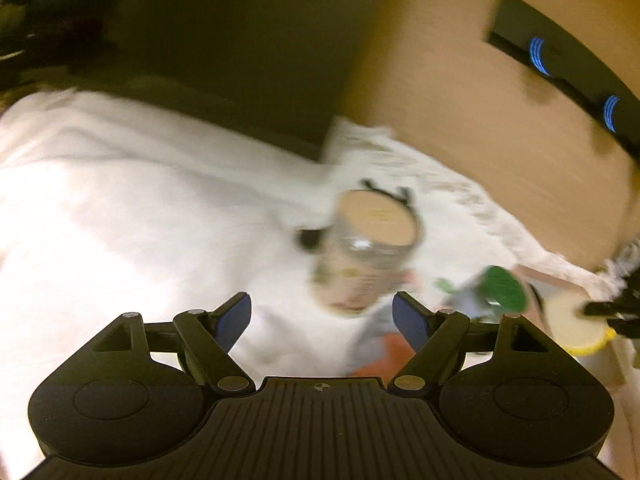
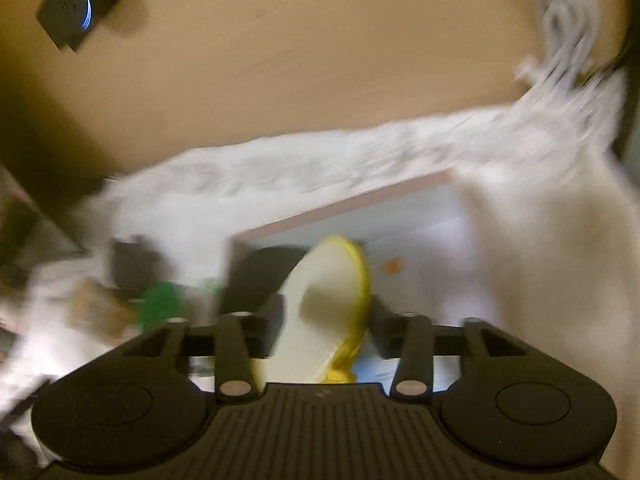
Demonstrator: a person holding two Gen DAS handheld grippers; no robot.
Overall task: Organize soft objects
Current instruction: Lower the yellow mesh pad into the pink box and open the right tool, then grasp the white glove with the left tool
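Note:
Both views are motion-blurred. My left gripper is open and empty above a white bedsheet. A clear jar with a tan lid lies just ahead of its fingertips. A green-capped item lies to the right. My right gripper is shut on a cream and yellow soft disc, also seen at the right edge of the left wrist view. The disc hangs in front of a pink-rimmed box.
A tan wooden headboard rises behind the bed. A black device with blue ring lights is mounted on it. A white knitted cloth hangs at the right. A tan block and green item lie at left.

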